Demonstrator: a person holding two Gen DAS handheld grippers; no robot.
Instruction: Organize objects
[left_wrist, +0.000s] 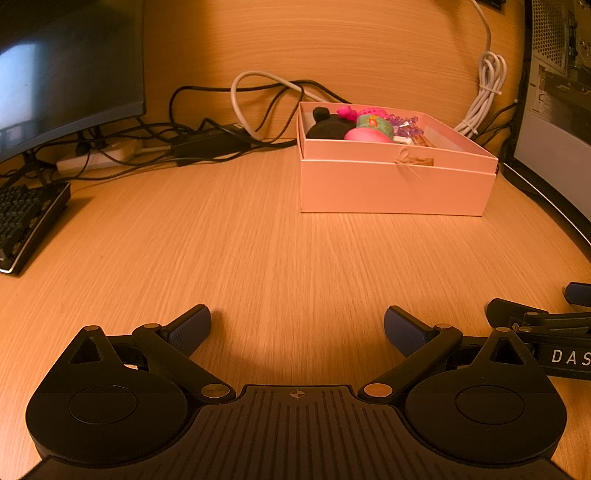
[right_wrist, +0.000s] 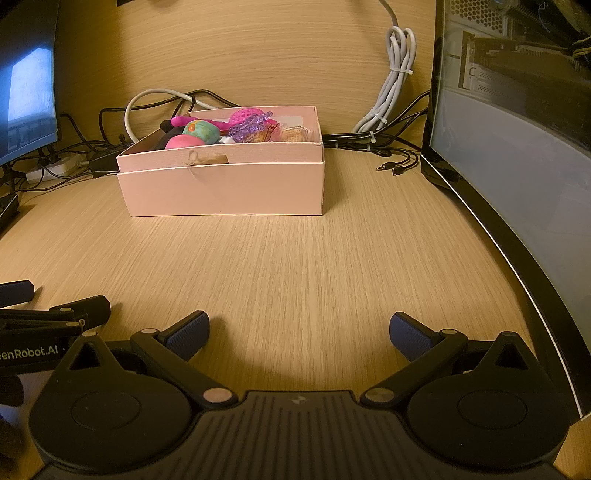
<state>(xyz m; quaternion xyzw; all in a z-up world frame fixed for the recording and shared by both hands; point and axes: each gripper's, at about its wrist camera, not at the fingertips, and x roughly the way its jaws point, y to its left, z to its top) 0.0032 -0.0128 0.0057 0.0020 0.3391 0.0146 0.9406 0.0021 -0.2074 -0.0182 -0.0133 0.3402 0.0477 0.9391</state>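
At the far left stood a dark curved monitor (left_wrist: 55, 74), with the corner of a black keyboard (left_wrist: 26, 221) below it on the pale wood-grain desk (left_wrist: 258, 240). Behind these lay a white power strip (left_wrist: 96, 158) and a tangle of black cables (left_wrist: 207, 140).

The left gripper (left_wrist: 297, 326) rested low over the desk, its blue-padded fingers spread wide with nothing between them. Just to its right sat the right gripper (right_wrist: 299, 332), equally wide open and empty-handed.

Ahead of both, well apart from their fingertips, stood the pink rectangular cardboard box (right_wrist: 225, 188), open on top, nested in its lid, a small paper tag (right_wrist: 210, 159) tied at its front wall. Inside it lay a black rounded plush (left_wrist: 328, 125), a pink ball (right_wrist: 183, 142), a teal painted egg-shaped toy (right_wrist: 201, 131), a magenta mesh piece (right_wrist: 245, 116) and purple translucent plastic beads (right_wrist: 249, 127).

Right of the box hung a bundled white cable (right_wrist: 393, 92), and a glass-sided computer case (right_wrist: 517, 166) filled the right edge.
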